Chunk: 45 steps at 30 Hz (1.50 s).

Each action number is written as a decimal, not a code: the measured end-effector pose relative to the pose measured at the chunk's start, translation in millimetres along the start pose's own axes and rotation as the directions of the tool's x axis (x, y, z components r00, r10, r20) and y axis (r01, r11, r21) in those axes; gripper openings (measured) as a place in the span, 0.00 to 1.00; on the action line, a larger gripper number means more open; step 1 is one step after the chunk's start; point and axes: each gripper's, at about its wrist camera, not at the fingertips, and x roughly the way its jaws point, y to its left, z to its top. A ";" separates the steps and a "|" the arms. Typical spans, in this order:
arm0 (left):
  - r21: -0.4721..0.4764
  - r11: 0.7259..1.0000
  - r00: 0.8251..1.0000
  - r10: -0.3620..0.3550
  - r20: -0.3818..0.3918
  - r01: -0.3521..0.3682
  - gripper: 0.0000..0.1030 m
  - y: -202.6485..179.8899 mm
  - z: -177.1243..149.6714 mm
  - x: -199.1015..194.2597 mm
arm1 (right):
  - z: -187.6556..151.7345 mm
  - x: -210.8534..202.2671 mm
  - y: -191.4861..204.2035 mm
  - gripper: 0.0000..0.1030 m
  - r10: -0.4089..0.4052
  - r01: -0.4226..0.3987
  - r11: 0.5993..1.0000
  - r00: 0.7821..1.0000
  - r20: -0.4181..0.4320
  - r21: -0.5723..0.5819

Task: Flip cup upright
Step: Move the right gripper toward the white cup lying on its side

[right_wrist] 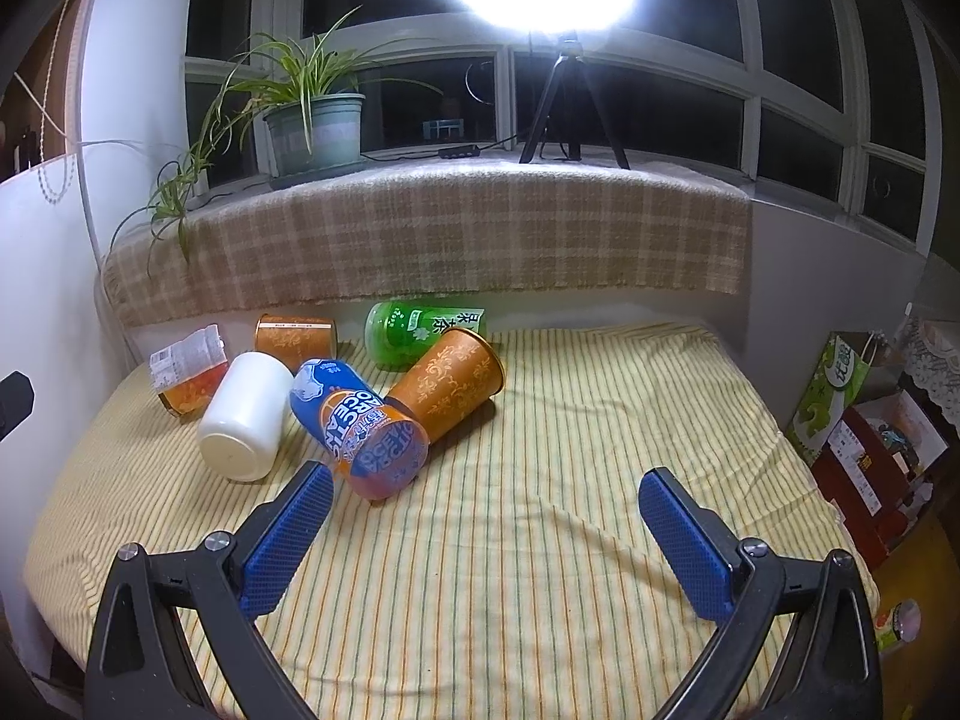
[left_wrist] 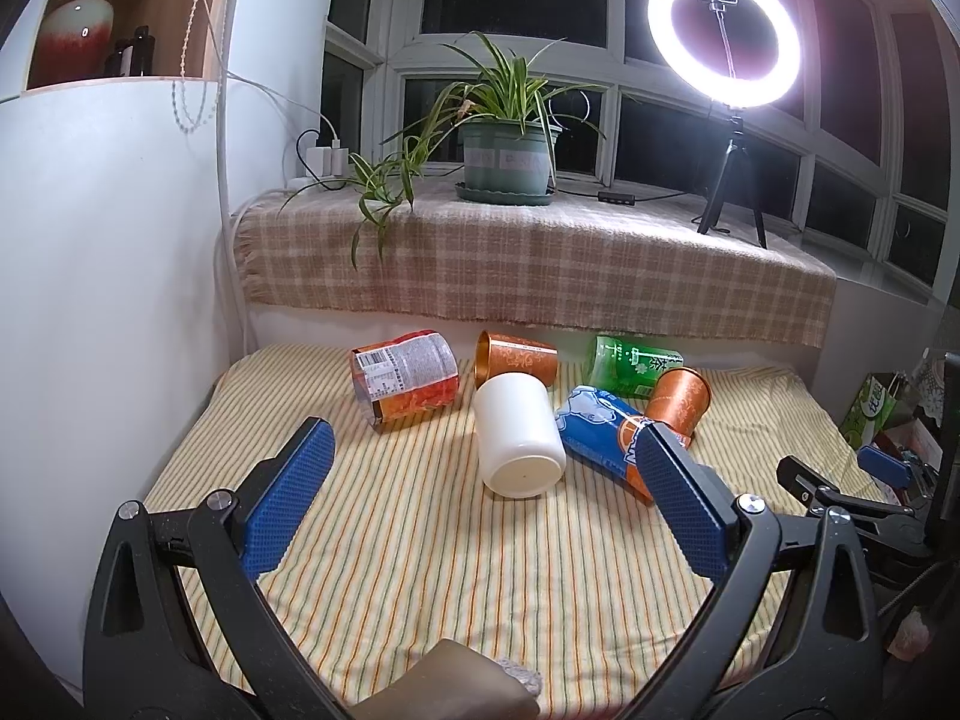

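Six cups [left_wrist: 521,441] toppled on striped table [left_wrist: 420,570], both claws [left_wrist: 480,480] [right_wrist: 486,516] spread empty before white cup, ready to right one.

Potted plant [left_wrist: 507,147], ring light [left_wrist: 723,36] — plaid blanket [left_wrist: 528,264].

Right hand-held gripper [right_wrist: 485,501] spread wide over striped cloth [right_wrist: 540,540], gripping nothing. Ahead and left, lying on sides: white cup [right_wrist: 245,415], blue-and-orange cup [right_wrist: 360,429] touching patterned orange cup [right_wrist: 447,387], green cup [right_wrist: 420,330] behind, second orange cup [right_wrist: 294,341] further left.
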 end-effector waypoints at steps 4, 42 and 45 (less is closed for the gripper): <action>-0.002 1.000 1.000 0.006 -0.006 -0.006 0.99 -0.1 -2.3 1.3 | 0.7 3.7 3.5 1.00 0.021 -0.021 1.000 1.000 -0.016 -0.007; -0.092 0.981 0.983 0.166 -0.078 -0.172 0.99 92.6 -31.0 -10.8 | 51.9 105.9 134.6 0.97 0.268 -0.311 0.938 0.931 -0.248 -0.153; -0.101 0.979 0.981 0.172 -0.085 -0.180 0.99 98.1 -32.9 -10.3 | 56.8 118.5 144.9 0.93 0.292 -0.345 0.928 0.909 -0.297 -0.143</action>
